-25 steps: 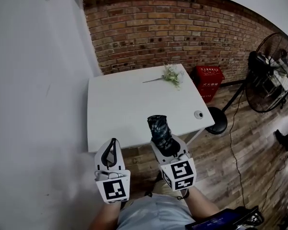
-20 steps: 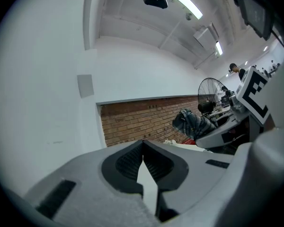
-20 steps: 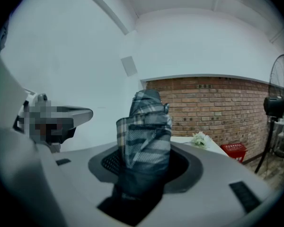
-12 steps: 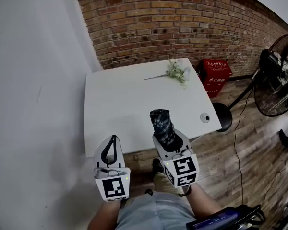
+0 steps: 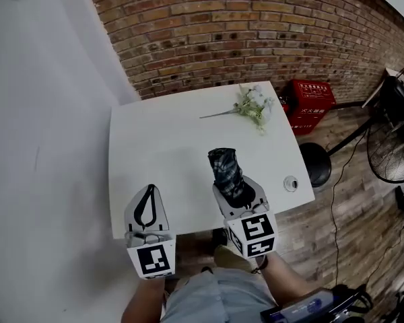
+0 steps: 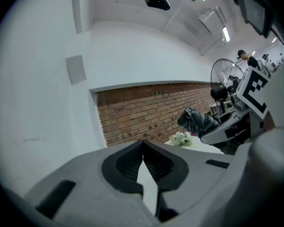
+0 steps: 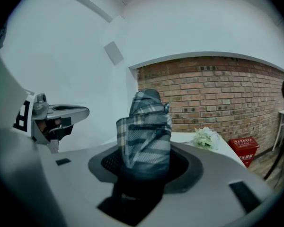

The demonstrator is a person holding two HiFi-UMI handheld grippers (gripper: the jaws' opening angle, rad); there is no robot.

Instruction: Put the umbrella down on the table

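A folded umbrella (image 5: 225, 170) with a dark plaid cover sticks out forward from my right gripper (image 5: 236, 192), whose jaws are shut on it. It hangs above the near right part of the white table (image 5: 161, 147). In the right gripper view the umbrella (image 7: 146, 131) fills the gap between the jaws. My left gripper (image 5: 147, 207) is over the table's near left edge, its jaws together with nothing between them. The left gripper view shows its fingertips (image 6: 143, 148) touching, with the umbrella (image 6: 199, 122) off to the right.
A sprig of white flowers (image 5: 250, 106) lies at the table's far right. A small round thing (image 5: 291, 183) sits near the right front corner. A brick wall (image 5: 242, 25) runs behind. A red crate (image 5: 312, 101), a black stool (image 5: 315, 163) and a standing fan (image 5: 394, 147) are on the right.
Both grippers have moved forward from in front of the table's edge to over its near part. The umbrella has come along in the right one.
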